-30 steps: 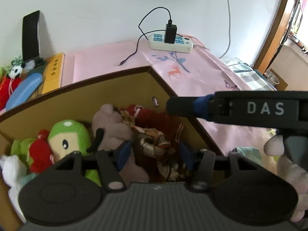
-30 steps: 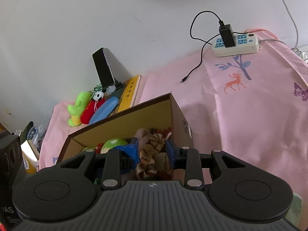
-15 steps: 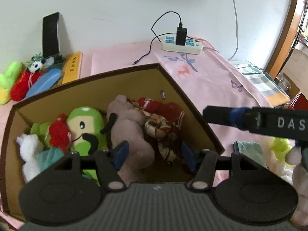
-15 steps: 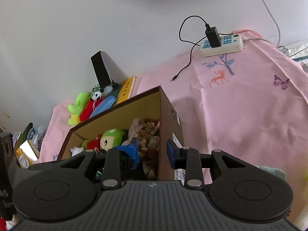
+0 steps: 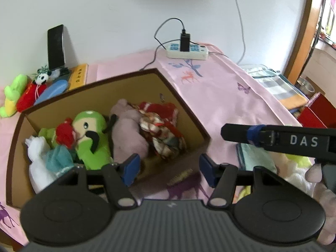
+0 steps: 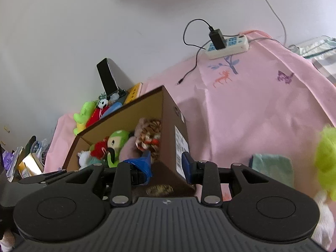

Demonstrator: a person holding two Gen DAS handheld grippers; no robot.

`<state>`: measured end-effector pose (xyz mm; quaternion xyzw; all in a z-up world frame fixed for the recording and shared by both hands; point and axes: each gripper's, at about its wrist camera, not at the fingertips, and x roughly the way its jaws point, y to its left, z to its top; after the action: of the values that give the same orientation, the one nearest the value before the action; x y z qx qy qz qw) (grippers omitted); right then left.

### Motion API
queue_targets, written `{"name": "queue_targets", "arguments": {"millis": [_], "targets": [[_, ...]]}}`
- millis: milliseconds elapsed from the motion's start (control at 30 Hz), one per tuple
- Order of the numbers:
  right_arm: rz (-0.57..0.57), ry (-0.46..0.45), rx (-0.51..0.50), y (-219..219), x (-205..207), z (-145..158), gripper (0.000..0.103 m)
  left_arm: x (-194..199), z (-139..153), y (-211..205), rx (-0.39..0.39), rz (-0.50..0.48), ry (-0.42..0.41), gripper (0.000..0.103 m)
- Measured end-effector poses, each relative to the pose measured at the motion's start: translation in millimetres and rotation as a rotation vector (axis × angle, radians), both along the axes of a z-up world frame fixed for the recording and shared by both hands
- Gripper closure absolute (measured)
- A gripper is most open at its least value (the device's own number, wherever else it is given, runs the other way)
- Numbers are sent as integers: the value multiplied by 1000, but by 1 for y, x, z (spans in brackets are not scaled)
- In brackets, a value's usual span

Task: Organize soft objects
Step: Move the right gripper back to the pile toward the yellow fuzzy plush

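Left wrist view: your left gripper (image 5: 168, 169) hangs empty, jaws spread apart; your right gripper (image 6: 166, 166) is narrower, gripping nothing. Beyond sits the cardboard box (image 5: 184, 105) of plush toys (image 5: 90, 134); far off, a power strip (image 5: 188, 51).

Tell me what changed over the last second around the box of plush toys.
Both tools pulled back from the cardboard box, so more of it shows in both wrist views. The left tool is empty and its jaws have spread wider; the last step is slight. The right tool is also empty, its gap unchanged. The green plush, pink plush and patterned cloth toy lie in the box as before.
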<state>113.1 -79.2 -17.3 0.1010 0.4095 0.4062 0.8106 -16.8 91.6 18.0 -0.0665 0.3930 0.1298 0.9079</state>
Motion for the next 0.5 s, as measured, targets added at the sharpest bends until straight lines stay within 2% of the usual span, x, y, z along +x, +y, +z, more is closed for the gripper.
{"name": "queue_targets", "arguments": {"millis": [167, 500], "targets": [[-12, 14, -16, -17, -9, -5, 88, -7, -5, -23, 35, -39, 5, 40], [-58, -8, -89, -57, -20, -11, 88, -11, -20, -59, -6, -135, 26, 40]]}}
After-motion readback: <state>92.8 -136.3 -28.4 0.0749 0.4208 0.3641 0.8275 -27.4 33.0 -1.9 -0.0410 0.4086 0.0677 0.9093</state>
